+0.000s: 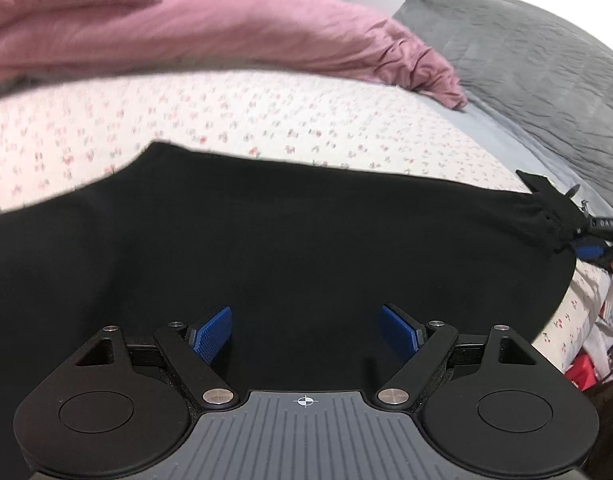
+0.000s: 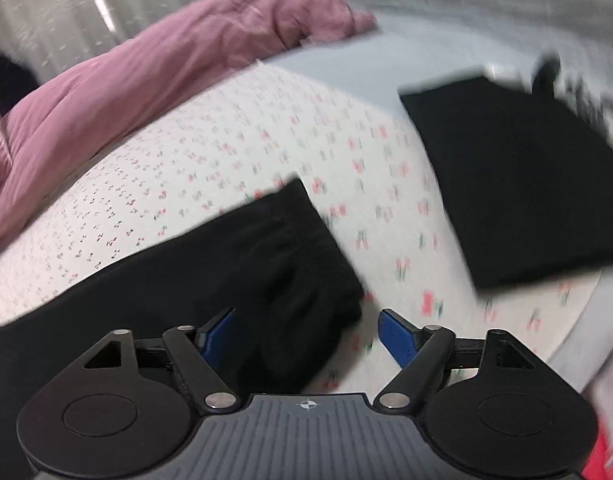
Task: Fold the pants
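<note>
Black pants [image 1: 290, 248] lie flat on a white bedspread with small cherry prints [image 1: 226, 120]. My left gripper [image 1: 305, 334] is open just above the black cloth, with both blue pads over it. In the left wrist view the right gripper [image 1: 590, 240] sits at the gathered waistband corner at far right. In the right wrist view my right gripper [image 2: 304, 336] is open over the end of the black cloth [image 2: 242, 264]. A second flat black piece [image 2: 518, 176] lies to the upper right. The right wrist view is blurred.
A pink blanket [image 1: 194, 28] is bunched along the far side of the bed. A grey quilted pillow [image 1: 518, 64] lies at the back right. Red and white items [image 1: 602, 340] sit off the bed's right edge.
</note>
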`<state>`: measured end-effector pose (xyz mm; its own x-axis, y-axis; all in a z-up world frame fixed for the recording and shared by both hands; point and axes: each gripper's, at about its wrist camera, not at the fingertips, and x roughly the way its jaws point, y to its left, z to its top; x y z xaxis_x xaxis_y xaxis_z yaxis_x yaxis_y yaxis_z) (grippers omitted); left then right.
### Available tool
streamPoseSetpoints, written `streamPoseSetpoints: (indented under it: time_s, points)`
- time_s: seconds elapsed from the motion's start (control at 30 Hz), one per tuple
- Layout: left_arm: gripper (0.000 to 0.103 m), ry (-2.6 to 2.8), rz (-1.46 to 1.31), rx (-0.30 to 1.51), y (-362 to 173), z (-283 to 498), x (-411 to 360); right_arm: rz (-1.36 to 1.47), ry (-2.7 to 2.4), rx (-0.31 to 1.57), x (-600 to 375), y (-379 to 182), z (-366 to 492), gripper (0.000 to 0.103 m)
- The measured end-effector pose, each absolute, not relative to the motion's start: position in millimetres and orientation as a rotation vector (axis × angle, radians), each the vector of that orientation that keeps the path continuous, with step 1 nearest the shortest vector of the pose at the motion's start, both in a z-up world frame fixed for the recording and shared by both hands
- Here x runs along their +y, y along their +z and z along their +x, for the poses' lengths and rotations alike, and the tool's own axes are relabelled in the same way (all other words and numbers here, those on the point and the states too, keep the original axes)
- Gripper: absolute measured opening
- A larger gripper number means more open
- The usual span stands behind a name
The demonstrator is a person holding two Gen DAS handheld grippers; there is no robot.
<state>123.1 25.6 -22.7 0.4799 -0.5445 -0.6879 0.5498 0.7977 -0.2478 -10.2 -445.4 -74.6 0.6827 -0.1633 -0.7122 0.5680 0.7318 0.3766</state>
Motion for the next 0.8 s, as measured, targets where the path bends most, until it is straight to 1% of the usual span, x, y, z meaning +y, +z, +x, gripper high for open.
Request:
streamPoseSetpoints:
  time_s: [0.03,0.1,0.3,0.4,0.43,0.47,0.5,0.53,0.57,0.63,0.8]
  points:
    - [0.083,-0.667,0.002,0.846,-24,124,24,0.67,-0.423,0.714,-446,-76,-14,0.066]
    - [0.083,-0.674,0.003,0.85,-24,122,23,0.743,-0.383,0.715,-450,-83,-14,0.063]
    - [0.083,-0.696,0.007,0.859,-26,119,18,0.838,-0.346,0.682,-446,-88,-16,0.062]
    - [0.083,-0.682,0.013,0.865,-29,120,12,0.844,-0.344,0.666,-441,-90,-11,0.06]
    - [0.084,-0.679,0.012,0.864,-29,120,11,0.837,-0.349,0.656,-439,-90,-10,0.054]
    - [0.084,-0.675,0.009,0.862,-29,121,9,0.836,-0.358,0.644,-438,-91,-9,0.045]
    - [0.084,-0.672,0.001,0.861,-28,121,9,0.837,-0.366,0.635,-439,-92,-9,0.04]
    - [0.084,-0.671,-0.01,0.861,-28,122,9,0.83,-0.383,0.63,-440,-92,-8,0.025]
    - [0.084,-0.671,-0.022,0.861,-28,123,10,0.828,-0.399,0.627,-440,-91,-9,0.016]
    - [0.084,-0.671,-0.05,0.859,-28,125,11,0.823,-0.404,0.606,-438,-86,-10,0.013]
    - [0.084,-0.679,-0.117,0.844,-26,129,13,0.618,-0.41,0.535,-405,-54,0,0.011]
